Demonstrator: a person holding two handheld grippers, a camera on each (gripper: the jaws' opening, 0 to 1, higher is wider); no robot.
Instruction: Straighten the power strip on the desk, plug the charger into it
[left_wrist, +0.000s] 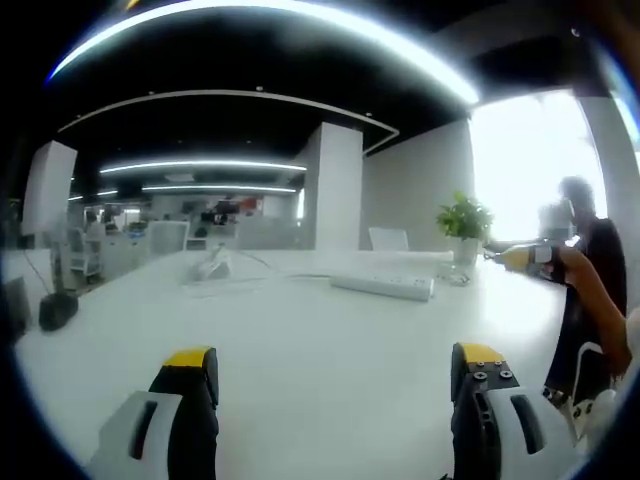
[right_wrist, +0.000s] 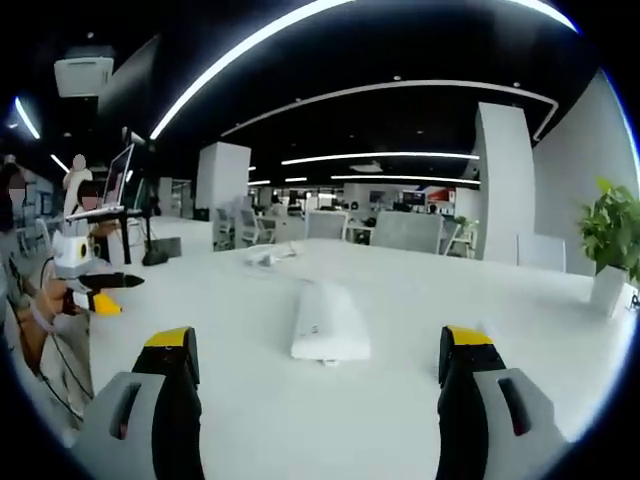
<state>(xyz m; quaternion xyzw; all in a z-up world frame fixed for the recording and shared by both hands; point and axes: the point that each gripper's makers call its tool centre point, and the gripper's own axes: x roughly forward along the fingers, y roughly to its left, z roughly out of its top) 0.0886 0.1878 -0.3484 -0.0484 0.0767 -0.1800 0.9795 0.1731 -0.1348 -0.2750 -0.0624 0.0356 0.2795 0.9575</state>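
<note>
Right now my left gripper (left_wrist: 335, 375) hangs over bare white desk (left_wrist: 300, 340) with its jaws spread wide and nothing between them; the tips are capped in yellow above black and grey plastic. My right gripper (right_wrist: 315, 365) is the same, jaws far apart and empty.

Just ahead of my right jaws lies the power strip (right_wrist: 328, 320), a smooth white plastic bar with rounded edges, flat on the glossy desk. In the right gripper view its long axis runs away from me, near end broad, far end narrowing toward the back of the desk. In the left gripper view the strip sits farther off, right of centre, long axis running across the picture and tilted slightly.

Beyond it a small white object with a thin cord (left_wrist: 212, 266) rests on the desk; I cannot tell if that is the charger. Farther right stands a leafy green plant (left_wrist: 463, 220) in a pale pot.
</note>
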